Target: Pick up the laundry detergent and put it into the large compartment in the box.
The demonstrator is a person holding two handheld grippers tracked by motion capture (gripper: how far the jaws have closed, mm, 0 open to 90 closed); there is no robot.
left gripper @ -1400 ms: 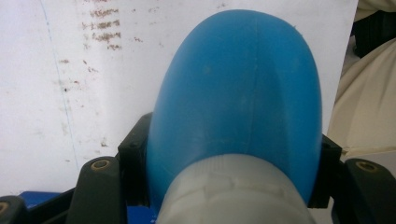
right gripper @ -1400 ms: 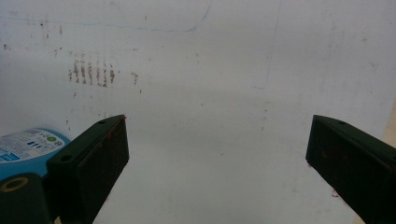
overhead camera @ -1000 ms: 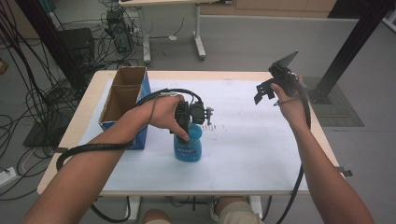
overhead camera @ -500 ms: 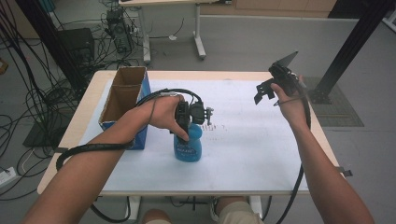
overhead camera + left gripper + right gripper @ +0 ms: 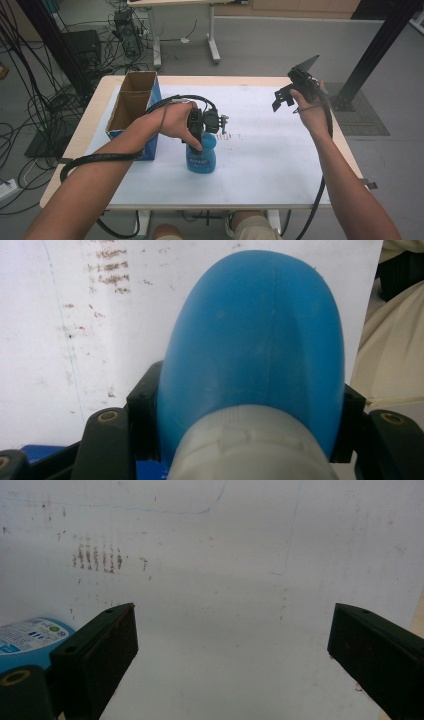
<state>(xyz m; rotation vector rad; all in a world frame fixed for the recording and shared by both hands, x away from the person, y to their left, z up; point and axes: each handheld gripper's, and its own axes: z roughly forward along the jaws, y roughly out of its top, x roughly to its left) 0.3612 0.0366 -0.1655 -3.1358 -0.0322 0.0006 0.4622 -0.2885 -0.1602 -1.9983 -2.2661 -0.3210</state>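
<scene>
Your table (image 5: 260,180) takes up the middle of the high view, covered in a white sheet with a patch of brownish smudges near its centre, so there's plenty of bare room to work on.

Next biggest is the cardboard box (image 5: 131,107) with blue sides at the left of the high view. It's standing open-topped just left of your left forearm. My guess is that's where stuff is meant to end up, since it's parked within easy reach of that hand.

Then the blue bottle (image 5: 201,157), standing upright on the table at centre, a bit below the middle of the frame, just right of the box but not touching it. In the left gripper view the blue bottle (image 5: 255,345) bulges up between the two black jaws, pale cap at the bottom edge, and the jaws sit tight against its sides. So your left tongs (image 5: 202,131) are clenched on the bottle from above, near the neck. That looks like a sensible spot, since the narrow part fits the jaws.

Your right tongs (image 5: 286,96) hang at the upper right of the high view, well apart from everything. In the right gripper view the right tongs (image 5: 232,645) stand released, jaws wide with nothing between them, likely parked out of the way.
</scene>
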